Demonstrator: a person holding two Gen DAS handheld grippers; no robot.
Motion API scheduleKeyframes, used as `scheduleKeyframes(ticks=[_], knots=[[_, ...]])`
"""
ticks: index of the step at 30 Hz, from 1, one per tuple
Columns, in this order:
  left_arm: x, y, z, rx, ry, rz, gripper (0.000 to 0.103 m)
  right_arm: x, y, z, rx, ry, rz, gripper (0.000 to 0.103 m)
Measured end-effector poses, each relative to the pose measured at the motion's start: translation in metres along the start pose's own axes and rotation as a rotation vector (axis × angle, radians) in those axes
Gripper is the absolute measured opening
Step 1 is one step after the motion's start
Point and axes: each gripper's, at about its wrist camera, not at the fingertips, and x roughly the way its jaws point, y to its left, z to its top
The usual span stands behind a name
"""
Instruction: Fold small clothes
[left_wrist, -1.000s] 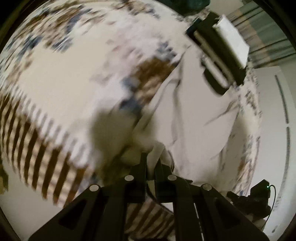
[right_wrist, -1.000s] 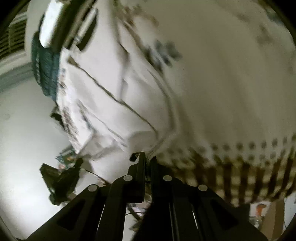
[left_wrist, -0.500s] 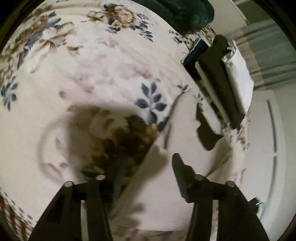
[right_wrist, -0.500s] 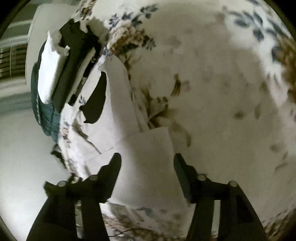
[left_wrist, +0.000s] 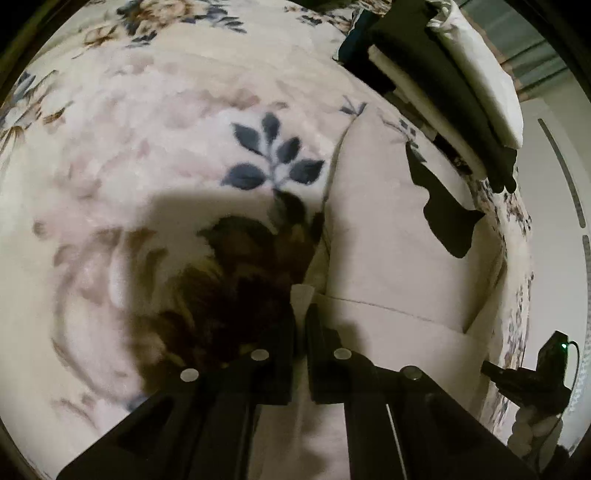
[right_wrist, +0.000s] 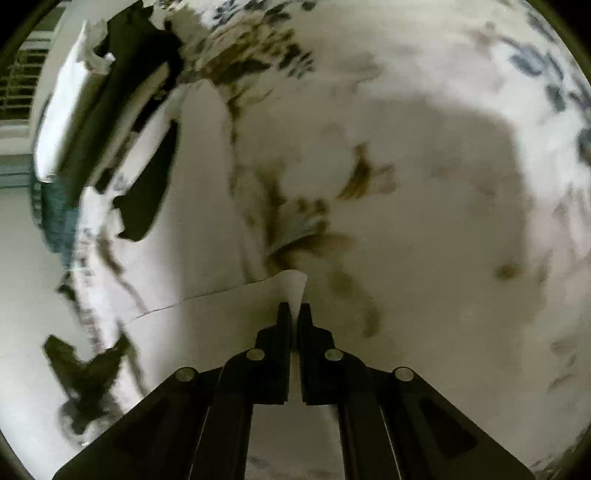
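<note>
Cream garment (left_wrist: 388, 236) flat on floral bed (left_wrist: 147, 147), long axis toward folded stack (left_wrist: 443, 74) at the bed's far edge. Left gripper (left_wrist: 301, 310), right gripper (right_wrist: 293, 308) each clamped on a corner.

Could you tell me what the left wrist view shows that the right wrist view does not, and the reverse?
Only the left wrist view shows a black device with a green light beside the bed.

Only the right wrist view shows window blinds at far left.

Both show a white garment on the floral blanket, a stack of folded clothes beyond it, and each gripper, left and right, shut on a pinched corner of the garment.
</note>
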Motion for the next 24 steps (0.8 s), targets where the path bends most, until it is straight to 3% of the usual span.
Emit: scheduleKeyframes(ticks=[3,4,5,6,7,8,13,15,18,20,21,22,24], knots=[[-0.008,-0.010,0.009,0.023,0.056,0.000,0.010,0.006,0.007,0.003,-0.006,0.053,0.002,0.006],[-0.013,-0.013,0.013,0.030,0.062,-0.003,0.020,0.002,0.013,0.005,-0.010,0.058,0.006,0.008],[-0.020,-0.018,0.018,0.041,0.051,-0.009,0.026,-0.004,0.021,0.008,-0.021,0.045,0.011,0.021],[-0.028,-0.023,0.026,0.053,0.024,-0.020,0.041,-0.012,0.028,0.011,-0.035,0.018,0.015,0.043],[-0.034,-0.028,0.035,0.063,-0.003,-0.032,0.057,-0.020,0.037,0.016,-0.046,-0.015,0.010,0.055],[-0.036,-0.032,0.043,0.073,-0.025,-0.036,0.062,-0.027,0.044,0.022,-0.052,-0.046,0.002,0.069],[-0.013,-0.059,0.105,0.172,-0.078,0.005,0.063,-0.033,0.084,0.078,-0.109,-0.148,-0.056,0.070],[0.008,-0.073,0.127,0.245,-0.069,0.039,0.063,-0.023,0.098,0.103,-0.138,-0.157,-0.078,0.075],[0.045,-0.092,0.150,0.362,-0.007,0.095,0.063,-0.003,0.118,0.139,-0.197,-0.154,-0.142,0.075],[0.066,-0.104,0.156,0.426,0.034,0.115,0.056,0.009,0.127,0.153,-0.229,-0.130,-0.164,0.075],[0.072,-0.108,0.155,0.452,0.040,0.103,0.015,0.014,0.131,0.156,-0.241,-0.116,-0.169,0.073],[0.075,-0.111,0.154,0.468,0.046,0.094,0.004,0.020,0.137,0.160,-0.263,-0.109,-0.172,0.067],[0.068,-0.117,0.149,0.502,0.017,0.084,0.003,0.024,0.146,0.160,-0.294,-0.105,-0.199,0.010]])
